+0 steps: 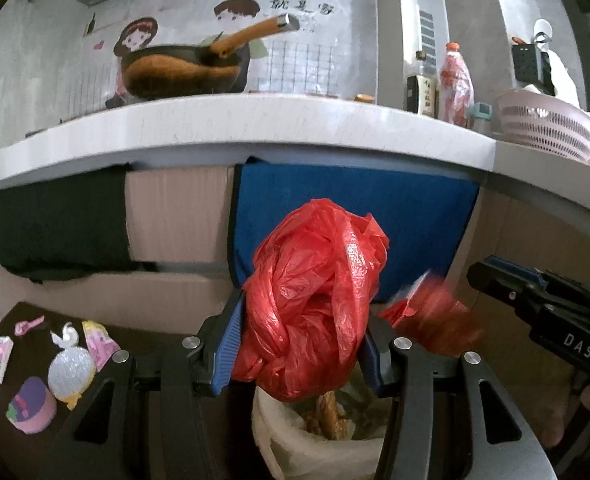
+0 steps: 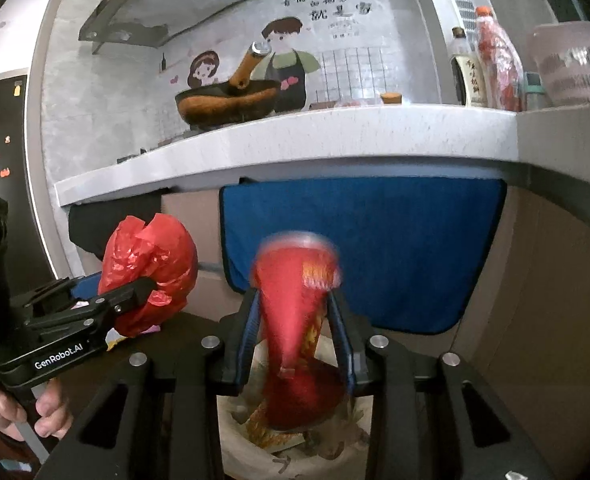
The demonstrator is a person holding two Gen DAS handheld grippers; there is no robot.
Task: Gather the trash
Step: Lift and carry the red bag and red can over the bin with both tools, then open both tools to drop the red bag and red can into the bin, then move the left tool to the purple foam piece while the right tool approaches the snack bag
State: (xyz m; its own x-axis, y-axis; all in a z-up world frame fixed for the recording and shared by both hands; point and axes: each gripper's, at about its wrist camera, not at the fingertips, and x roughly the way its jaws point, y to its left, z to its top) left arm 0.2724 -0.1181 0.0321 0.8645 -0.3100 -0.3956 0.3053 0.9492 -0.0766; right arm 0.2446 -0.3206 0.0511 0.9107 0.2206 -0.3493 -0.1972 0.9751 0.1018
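Note:
My left gripper (image 1: 303, 312) is shut on a crumpled red plastic bag (image 1: 315, 292), which bulges out above and below the blue pads; the right wrist view shows this bag (image 2: 151, 264) in the left gripper (image 2: 151, 284) too. Between the fingers of my right gripper (image 2: 293, 296) a red snack packet (image 2: 295, 320) is motion-blurred, with narrow gaps to both pads. Right under both grippers stands a bin with a white liner (image 1: 279, 432) (image 2: 235, 440) holding brownish scraps. The right gripper (image 1: 491, 276) enters the left wrist view from the right, beside the blurred packet (image 1: 431, 312).
A white counter edge (image 1: 255, 120) runs overhead with a wok (image 1: 175, 72), bottles (image 1: 455, 80) and a pink colander (image 1: 547, 124). A blue cloth (image 1: 415, 216) and a black cloth (image 1: 51, 228) hang below it. A dark low table (image 1: 27, 312) at left holds small toys.

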